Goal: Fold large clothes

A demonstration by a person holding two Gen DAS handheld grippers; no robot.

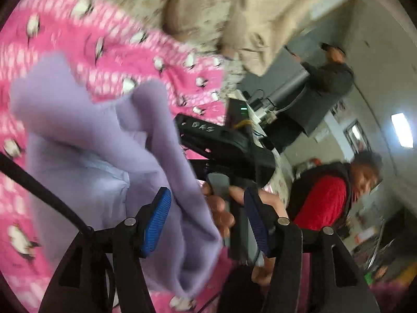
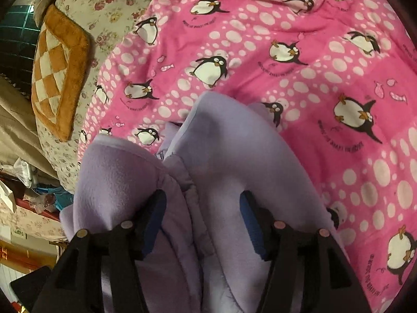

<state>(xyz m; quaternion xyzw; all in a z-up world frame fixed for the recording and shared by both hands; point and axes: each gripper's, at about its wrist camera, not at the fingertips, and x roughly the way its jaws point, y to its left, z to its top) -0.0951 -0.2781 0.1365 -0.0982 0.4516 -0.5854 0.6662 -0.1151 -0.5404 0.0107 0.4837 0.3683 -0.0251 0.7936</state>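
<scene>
The right gripper [image 2: 203,219] has its 2 blue-padded fingers spread wide, with bunched folds of 1 lilac fleece garment [image 2: 221,151] filling the gap between them; whether the pads actually press the cloth cannot be told. The left gripper [image 1: 208,221] is also spread wide, the same lilac fleece garment [image 1: 104,140] draped against its left pad and hanging between the fingers, while the other gripper's black body and the person's hand [image 1: 221,208] show just beyond. The garment lies on 1 pink penguin blanket [image 2: 325,78]. Past it sit 1 floral sheet [image 2: 104,15] and 1 orange checked cushion [image 2: 60,73]. 2 people [image 1: 325,195] appear in the left view's background.
</scene>
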